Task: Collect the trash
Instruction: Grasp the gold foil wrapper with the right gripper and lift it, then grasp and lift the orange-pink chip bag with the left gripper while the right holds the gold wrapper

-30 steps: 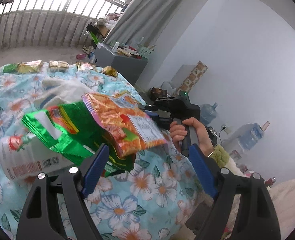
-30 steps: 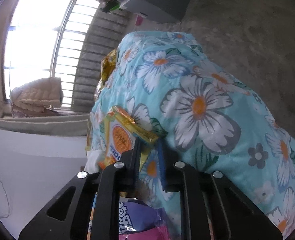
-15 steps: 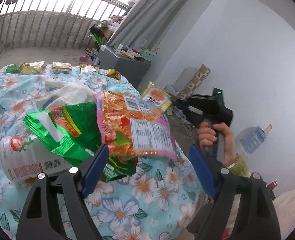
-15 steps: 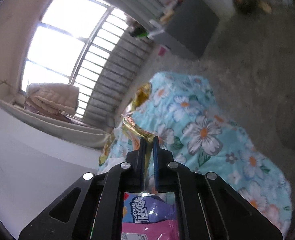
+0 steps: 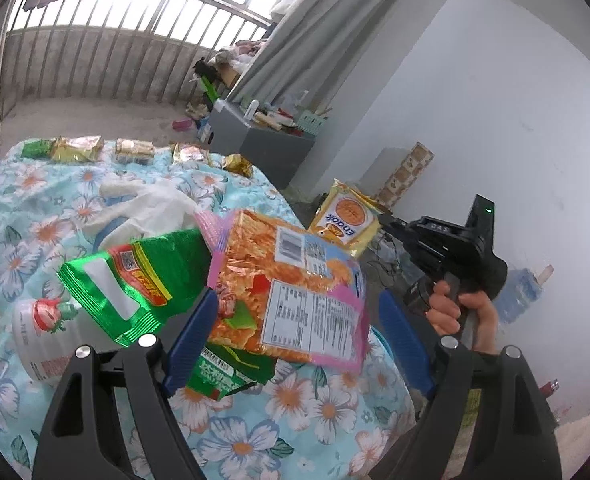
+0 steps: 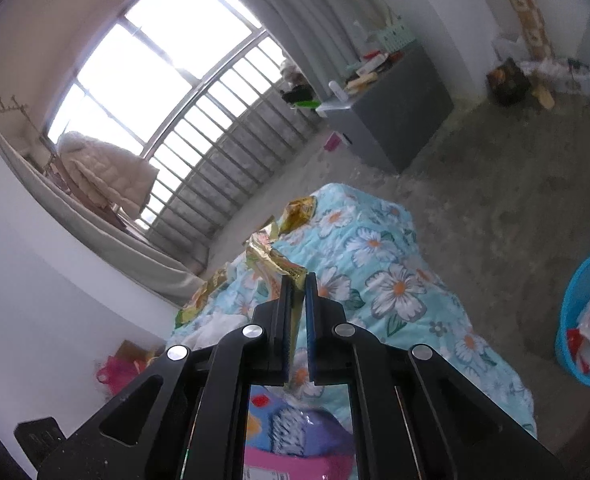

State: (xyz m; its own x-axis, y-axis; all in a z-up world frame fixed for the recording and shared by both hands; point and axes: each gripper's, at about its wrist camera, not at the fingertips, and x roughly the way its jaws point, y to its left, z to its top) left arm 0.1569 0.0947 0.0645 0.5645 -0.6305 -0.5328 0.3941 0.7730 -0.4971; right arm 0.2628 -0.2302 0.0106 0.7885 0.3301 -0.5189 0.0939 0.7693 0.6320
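Right wrist view: right gripper (image 6: 297, 280) pinching yellow snack packet (image 6: 273, 260), mid-carry; next probably blue basin (image 6: 575, 300). Left gripper (image 5: 295, 332) wide, empty.

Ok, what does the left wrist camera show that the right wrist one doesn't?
Only the left wrist view shows the green bag, the bottle, the open left gripper and the hand. Only the right wrist view shows the blue basin on the floor. Both show the yellow packet clamped in the right gripper, the floral cloth and the pink packet.

Glossy foil wrappers (image 5: 291, 292) on floral cloth (image 5: 35, 208)
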